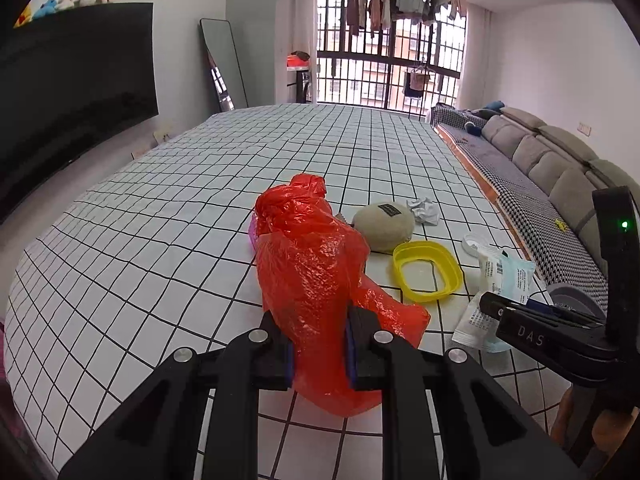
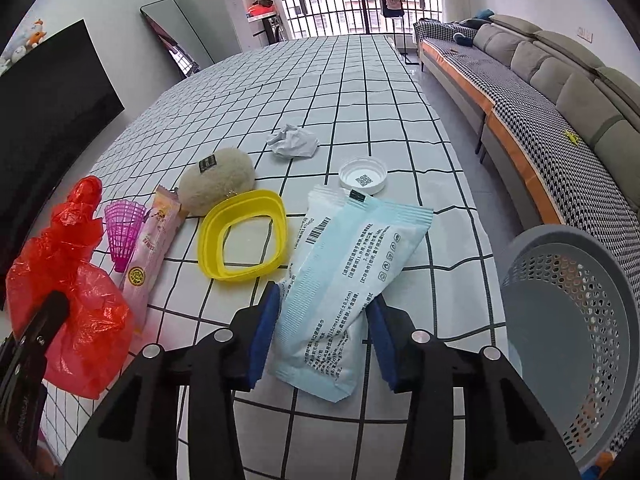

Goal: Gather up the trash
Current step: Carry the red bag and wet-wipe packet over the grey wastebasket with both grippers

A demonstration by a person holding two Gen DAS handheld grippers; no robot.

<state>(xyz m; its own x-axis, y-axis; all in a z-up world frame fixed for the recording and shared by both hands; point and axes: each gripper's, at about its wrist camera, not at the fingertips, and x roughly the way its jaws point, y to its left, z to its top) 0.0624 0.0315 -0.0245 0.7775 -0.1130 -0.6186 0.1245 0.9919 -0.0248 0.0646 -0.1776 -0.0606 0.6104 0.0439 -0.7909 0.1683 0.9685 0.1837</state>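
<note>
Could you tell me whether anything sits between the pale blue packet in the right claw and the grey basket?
Nothing visible does. The pale blue packet lies between the right claw's pads, and the grey basket stands just to its right, with only bare checked tablecloth between them.

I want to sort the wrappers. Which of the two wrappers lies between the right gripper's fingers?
The pale blue wrapper does; the right gripper straddles its near end. The pink wrapper lies apart, left of the yellow ring.
</note>
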